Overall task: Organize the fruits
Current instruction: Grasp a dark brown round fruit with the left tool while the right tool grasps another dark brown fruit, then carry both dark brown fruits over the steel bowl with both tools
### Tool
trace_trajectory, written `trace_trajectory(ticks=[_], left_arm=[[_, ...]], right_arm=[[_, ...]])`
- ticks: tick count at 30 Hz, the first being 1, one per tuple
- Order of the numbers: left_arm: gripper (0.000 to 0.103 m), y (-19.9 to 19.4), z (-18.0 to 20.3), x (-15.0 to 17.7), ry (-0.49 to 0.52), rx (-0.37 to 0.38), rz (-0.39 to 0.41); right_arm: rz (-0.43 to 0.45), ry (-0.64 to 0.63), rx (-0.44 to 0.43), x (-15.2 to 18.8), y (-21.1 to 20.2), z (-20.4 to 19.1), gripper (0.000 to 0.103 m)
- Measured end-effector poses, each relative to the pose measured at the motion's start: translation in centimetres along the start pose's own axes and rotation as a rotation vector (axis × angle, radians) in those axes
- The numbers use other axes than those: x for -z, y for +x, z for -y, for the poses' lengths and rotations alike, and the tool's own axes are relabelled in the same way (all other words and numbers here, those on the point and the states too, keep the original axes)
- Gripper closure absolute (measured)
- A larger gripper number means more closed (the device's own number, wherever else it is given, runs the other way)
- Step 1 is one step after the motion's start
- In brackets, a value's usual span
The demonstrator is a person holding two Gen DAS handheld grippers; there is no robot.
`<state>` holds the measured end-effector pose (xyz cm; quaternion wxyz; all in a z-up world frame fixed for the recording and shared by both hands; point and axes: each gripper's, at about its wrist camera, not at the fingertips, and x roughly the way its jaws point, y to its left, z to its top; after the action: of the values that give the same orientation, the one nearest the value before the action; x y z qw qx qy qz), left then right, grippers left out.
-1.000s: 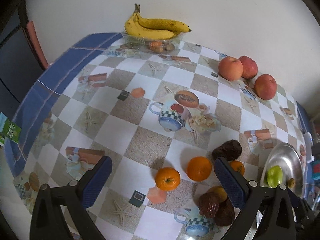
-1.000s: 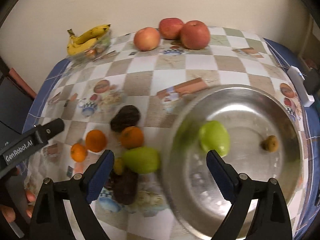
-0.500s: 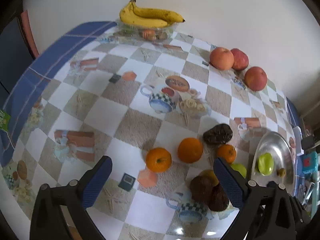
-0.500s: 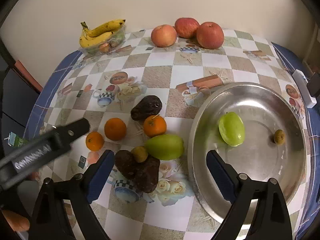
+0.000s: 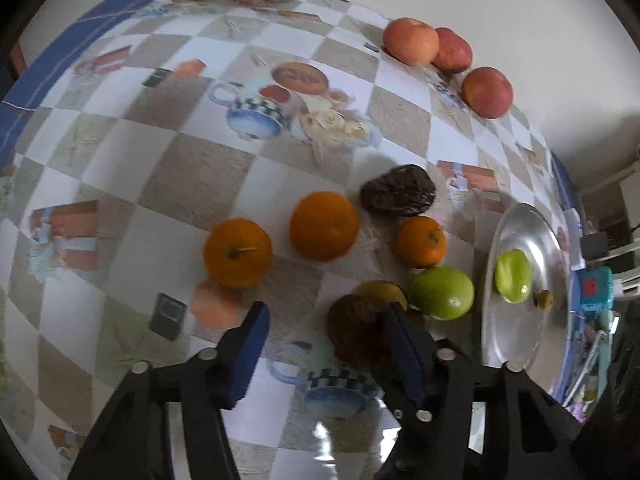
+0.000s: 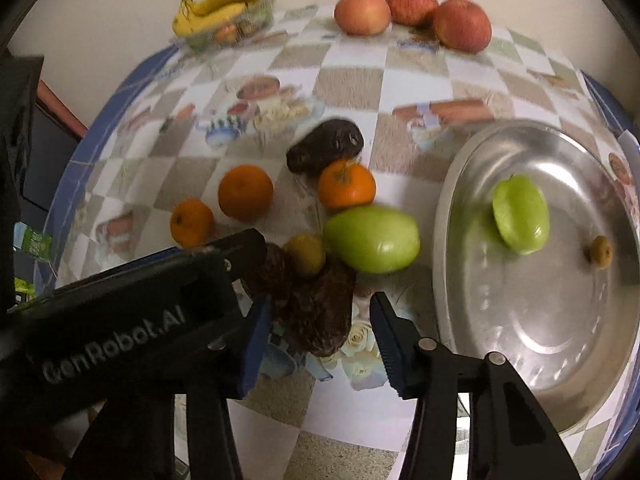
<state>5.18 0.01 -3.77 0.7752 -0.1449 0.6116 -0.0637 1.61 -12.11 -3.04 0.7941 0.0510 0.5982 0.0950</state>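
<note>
A pile of fruit lies mid-table: two dark brown wrinkled fruits, a small yellow fruit, a green mango, three oranges and another dark fruit. My right gripper is open, its jaws either side of the near dark brown fruit. My left gripper is open just left of the dark fruit, and its body shows in the right wrist view. A steel bowl at the right holds a green mango and a small brown fruit.
Three apples sit at the far edge by the wall. Bananas lie on a clear tray at the far left. The checked tablecloth has a blue border. Clutter lies beyond the bowl.
Both grippers have moved down and forward to the fruit pile. The right gripper now straddles the near dark brown fruit, and its jaws stand closer together; the left has come in beside it.
</note>
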Motion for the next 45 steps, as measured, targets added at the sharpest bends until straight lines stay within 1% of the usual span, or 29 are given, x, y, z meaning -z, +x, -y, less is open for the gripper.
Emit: trace_trajectory(ticks=[2, 3, 4, 5, 10, 13, 16, 18, 21, 23, 26, 29, 33, 36, 39, 40, 43, 45], left_arm=[[0.055, 0.1, 0.2, 0.1, -0.002, 0.023, -0.006], [0.057, 0.2, 0.2, 0.2, -0.005, 0.037, -0.013], [0.062, 0.6, 0.3, 0.3, -0.011, 0.062, -0.033], [0.065, 0.9, 0.4, 0.4, -0.015, 0.080, -0.048], [0.065, 0.7, 0.4, 0.2, -0.015, 0.080, -0.042], [0.066, 0.1, 0.3, 0.1, -0.012, 0.031, -0.013], [0.066, -0.6, -0.4, -0.3, -0.034, 0.023, 0.020], [0.066, -1.2, -0.7, -0.6, -0.040, 0.017, 0.049], [0.066, -2.5, -0.5, -0.9, -0.030, 0.000, 0.112], [0.066, -3.2, -0.4, -1.1, -0.027, 0.004, 0.142], [0.066, -4.2, 0.0, -1.1, -0.012, 0.010, 0.174], [0.066, -4.4, 0.6, -1.1, 0.005, 0.022, 0.184], [0.066, -4.3, 1.9, -0.9, 0.040, 0.027, 0.182], [0.066, -4.2, 3.0, -0.6, 0.078, 0.030, 0.176], [0.066, -3.8, 5.3, 0.2, 0.153, 0.047, 0.169], [0.066, -3.8, 6.1, 0.4, 0.180, 0.052, 0.167], [0.066, -3.1, 9.5, 1.6, 0.300, 0.054, 0.167], [0.066, -2.7, 11.4, 2.3, 0.361, 0.057, 0.163]], right_arm=[[-0.003, 0.005, -0.006, 0.0, 0.1, 0.2, 0.056], [-0.003, 0.007, -0.011, 0.1, 0.0, 0.2, 0.059], [-0.007, 0.008, -0.019, 0.1, 0.1, 0.3, 0.062], [-0.012, 0.008, -0.022, 0.1, 0.2, 0.3, 0.065], [-0.019, 0.001, -0.021, 0.1, 0.5, 0.1, 0.066], [-0.022, 0.006, -0.022, 0.0, 0.5, 0.2, 0.066], [-0.011, 0.012, -0.028, 0.0, -0.1, 0.3, 0.066], [0.010, 0.020, -0.042, -0.2, -0.8, 0.5, 0.066], [0.042, 0.031, -0.056, -0.5, -2.0, 0.8, 0.067], [0.072, 0.046, -0.068, -0.7, -2.9, 1.2, 0.067], [0.111, 0.068, -0.076, -0.9, -4.2, 1.9, 0.067], [0.158, 0.089, -0.049, -1.2, -5.6, 2.8, 0.067], [0.177, 0.143, -0.056, -1.2, -6.1, 4.6, 0.067], [0.198, 0.191, -0.038, -1.0, -6.8, 6.7, 0.067], [0.210, 0.246, 0.021, -0.5, -7.2, 9.2, 0.067], [0.209, 0.279, 0.065, -0.2, -7.2, 10.5, 0.067], [0.201, 0.335, 0.145, 0.6, -7.4, 13.1, 0.067], [0.206, 0.368, 0.156, 1.0, -7.6, 14.5, 0.067]])
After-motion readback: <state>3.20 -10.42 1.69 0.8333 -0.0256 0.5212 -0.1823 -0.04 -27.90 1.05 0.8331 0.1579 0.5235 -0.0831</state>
